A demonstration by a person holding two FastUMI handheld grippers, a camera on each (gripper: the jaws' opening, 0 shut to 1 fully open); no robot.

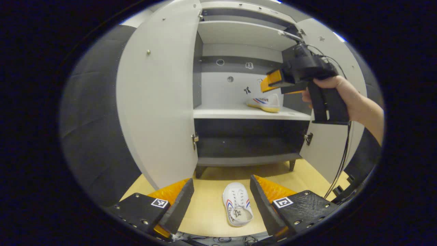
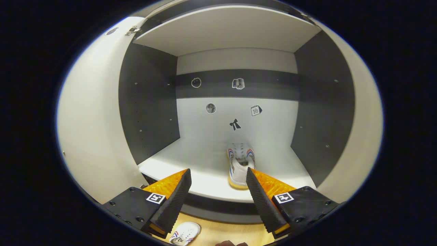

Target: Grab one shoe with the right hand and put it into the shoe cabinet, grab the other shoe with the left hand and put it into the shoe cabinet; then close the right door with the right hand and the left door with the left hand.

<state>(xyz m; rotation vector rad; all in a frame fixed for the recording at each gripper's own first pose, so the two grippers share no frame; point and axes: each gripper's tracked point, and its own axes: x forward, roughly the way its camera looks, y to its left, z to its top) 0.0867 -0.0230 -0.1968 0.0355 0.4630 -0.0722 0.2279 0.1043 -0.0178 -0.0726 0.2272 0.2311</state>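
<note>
In the left gripper view the shoe cabinet [image 1: 245, 112] stands with both doors swung wide: the left door [image 1: 157, 99] fills the near left and the right door [image 1: 327, 147] hangs open behind a forearm. 1 white shoe [image 1: 264, 102] with red and blue side stripes and a yellowish sole lies on the pale middle shelf [image 1: 239, 113], toward the right side. Dark letters run along its side, partly cut off, so I cannot read the word whole. The right gripper [image 1: 268, 83], held in a person's hand [image 1: 336, 92], hovers just above and in front of that shoe with its 2 fingers apart, gripping nothing. Cables trail down from it.

The 2nd shoe [image 1: 238, 204] lies on the light wooden floor [image 1: 205, 208] in front of the cabinet, sole down, with dark handwriting-like print on its insole that is too small to read. The left gripper [image 1: 222, 201] hangs over it with fingers spread wide on either side, not touching it.

In the right gripper view the right gripper [image 2: 218, 191] points into the cabinet, fingers spread and empty, and the shelved shoe [image 2: 240, 164] sits just beyond them near the shelf's front edge. Small stickers [image 2: 235, 124] dot the back panel: a bow, a round disc, a calendar-like tag marked 10, and 2 more on the dark band. The floor shoe [image 2: 186, 233] peeks in below.
</note>
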